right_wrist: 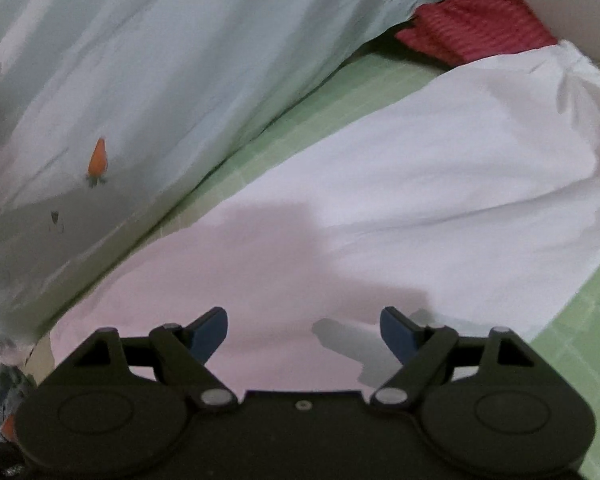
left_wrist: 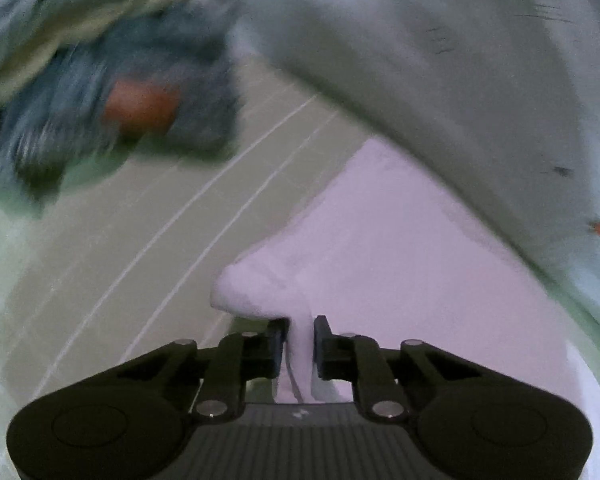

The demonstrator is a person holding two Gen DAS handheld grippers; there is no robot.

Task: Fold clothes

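Left wrist view: our left gripper (left_wrist: 300,344) clamps the white garment (left_wrist: 400,248), lifting its edge to fold; right gripper (right_wrist: 304,332) hovers above, jaws apart.

White garment (right_wrist: 420,184) flat on green mat, one edge bunched upward.

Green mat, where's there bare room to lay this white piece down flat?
Bare green mat shows right of the white garment, and as a narrow strip between it and the pale carrot-print sheet. The far end is crowded by the red cloth. A dark clothes heap fills the left.
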